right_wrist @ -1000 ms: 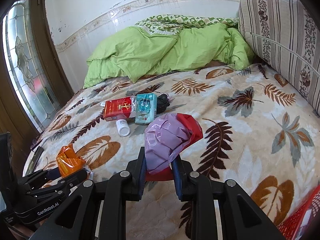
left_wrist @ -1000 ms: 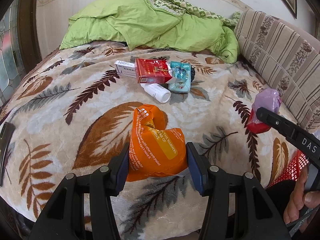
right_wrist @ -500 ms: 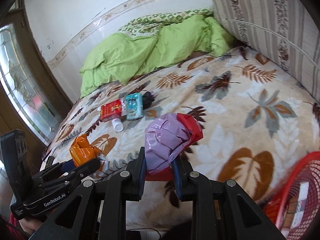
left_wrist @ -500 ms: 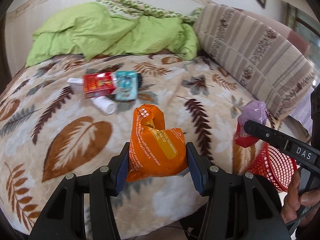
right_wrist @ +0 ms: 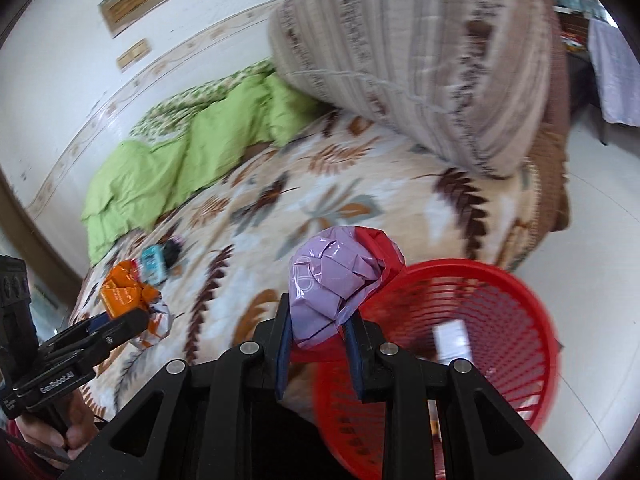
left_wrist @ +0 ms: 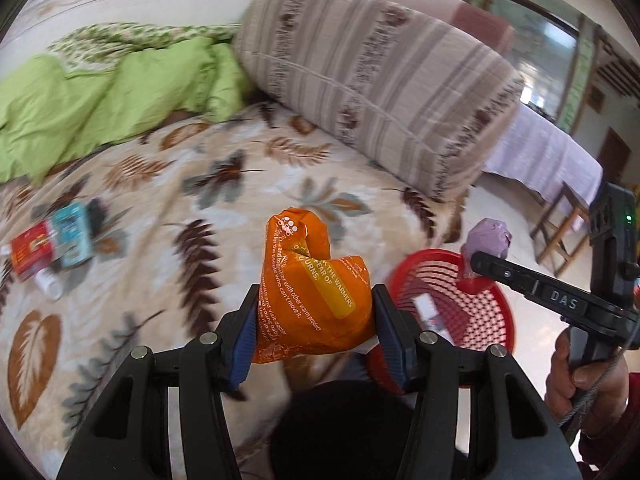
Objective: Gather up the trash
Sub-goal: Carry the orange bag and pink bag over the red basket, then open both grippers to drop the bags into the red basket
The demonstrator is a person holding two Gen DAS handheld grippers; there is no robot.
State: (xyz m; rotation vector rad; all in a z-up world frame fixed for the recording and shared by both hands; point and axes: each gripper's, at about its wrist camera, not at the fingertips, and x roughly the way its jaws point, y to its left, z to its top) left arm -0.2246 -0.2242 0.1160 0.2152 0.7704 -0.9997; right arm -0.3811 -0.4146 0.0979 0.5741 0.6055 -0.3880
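Observation:
My left gripper (left_wrist: 314, 332) is shut on an orange wrapper (left_wrist: 312, 288) and holds it in the air over the bed's edge; it also shows in the right wrist view (right_wrist: 124, 292). My right gripper (right_wrist: 320, 340) is shut on a crumpled purple and red bag (right_wrist: 336, 276), held over the near rim of a red mesh basket (right_wrist: 500, 320). The basket (left_wrist: 472, 312) stands on the floor beside the bed and holds some white pieces. The bag shows in the left wrist view (left_wrist: 486, 240) above the basket.
More trash lies on the leaf-patterned blanket (left_wrist: 240, 216): a red box (left_wrist: 30, 248), a teal packet (left_wrist: 74, 232) and a white bottle (left_wrist: 50, 284). A green duvet (left_wrist: 100, 96) and a striped cushion (left_wrist: 380, 80) lie behind. A stool (left_wrist: 568, 220) stands on the floor at right.
Both grippers have swung right, away from the bed's middle toward the red basket, each still holding its item. The right gripper's bag is now over the basket's rim.

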